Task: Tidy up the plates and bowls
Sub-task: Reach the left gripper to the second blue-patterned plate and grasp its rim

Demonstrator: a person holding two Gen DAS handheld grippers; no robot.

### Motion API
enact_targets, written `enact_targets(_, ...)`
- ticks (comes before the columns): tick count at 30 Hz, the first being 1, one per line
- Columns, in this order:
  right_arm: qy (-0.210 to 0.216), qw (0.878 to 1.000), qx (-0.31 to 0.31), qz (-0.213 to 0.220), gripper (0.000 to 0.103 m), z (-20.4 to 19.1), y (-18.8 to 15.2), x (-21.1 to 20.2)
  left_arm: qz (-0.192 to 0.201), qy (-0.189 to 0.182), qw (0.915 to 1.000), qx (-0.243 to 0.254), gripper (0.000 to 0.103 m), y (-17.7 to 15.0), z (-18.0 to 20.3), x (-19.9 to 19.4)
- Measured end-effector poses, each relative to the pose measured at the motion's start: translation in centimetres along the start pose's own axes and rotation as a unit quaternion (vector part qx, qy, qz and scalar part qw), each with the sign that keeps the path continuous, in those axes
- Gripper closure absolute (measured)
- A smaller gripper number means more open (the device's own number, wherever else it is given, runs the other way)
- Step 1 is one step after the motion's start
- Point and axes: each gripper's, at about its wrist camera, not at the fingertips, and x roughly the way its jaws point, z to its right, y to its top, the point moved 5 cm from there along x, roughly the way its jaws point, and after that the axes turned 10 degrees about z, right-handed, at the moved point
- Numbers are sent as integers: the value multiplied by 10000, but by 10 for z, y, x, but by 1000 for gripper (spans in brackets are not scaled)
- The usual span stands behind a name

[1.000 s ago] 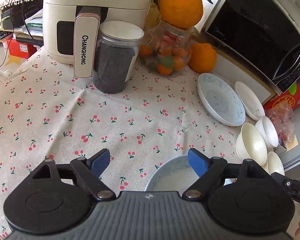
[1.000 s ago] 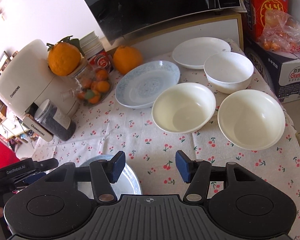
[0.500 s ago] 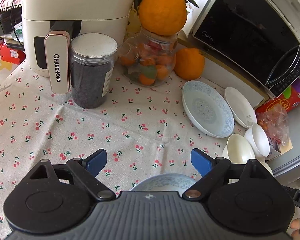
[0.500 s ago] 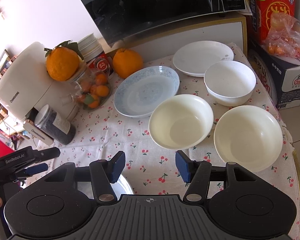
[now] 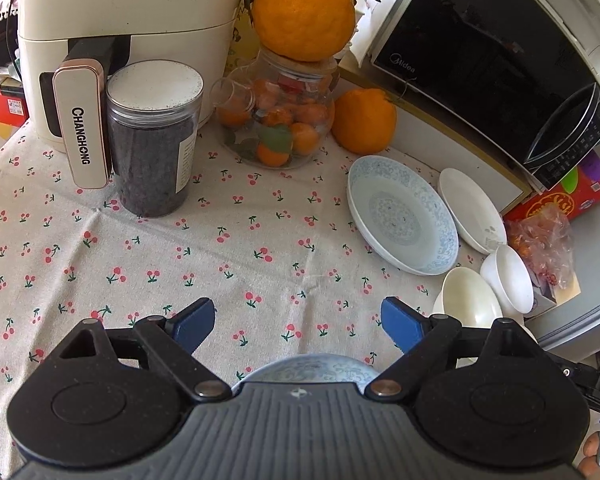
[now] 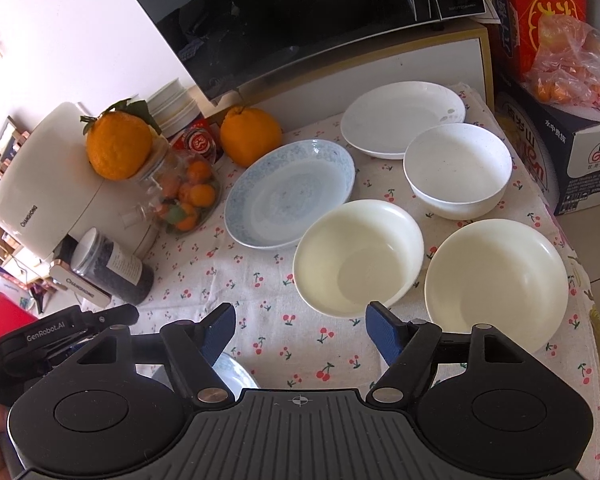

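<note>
Right claw (image 6: pixel 300 334) had just widened its jaws, nothing between the blue pads, only cherry-print cloth under the gap. Left claw (image 5: pixel 298 322) stood wide and empty too. Compared with a second earlier, the blue-patterned bowl (image 5: pixel 308 368) close under the left claw showed less of itself, now only a rim sliver at the claw body, so both claws had backed off from it; the same bowl peeked out at the lower left of the right wrist view. My read: that bowl was set down and let go, and the next pickup was being lined up. Just ahead of the right claw sat the cream bowl (image 6: pixel 358 258), right pad near its rim but apart, with a second cream bowl (image 6: pixel 496 284) beside it to the right. Behind those were the white bowl (image 6: pixel 458 170) and the blue-patterned plate (image 6: pixel 290 194), the plate's edge tucked behind the cream bowl. Farthest back on the worktop (image 6: pixel 260 300) lay the white plate (image 6: pixel 402 118), by the microwave (image 6: pixel 300 12). Nothing stacked yet, as far as visible.
</note>
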Motion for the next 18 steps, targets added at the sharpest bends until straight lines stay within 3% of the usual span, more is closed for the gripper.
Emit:
enact_targets(9, 119, 9998, 131, -81, 30, -4, 1, 5, -29, -67, 10000, 21, 14, 6, 7, 2)
enact_targets(18, 234, 9989, 404, -53, 30, 2, 33, 25, -61, -203, 9996, 172, 18, 20, 39, 26)
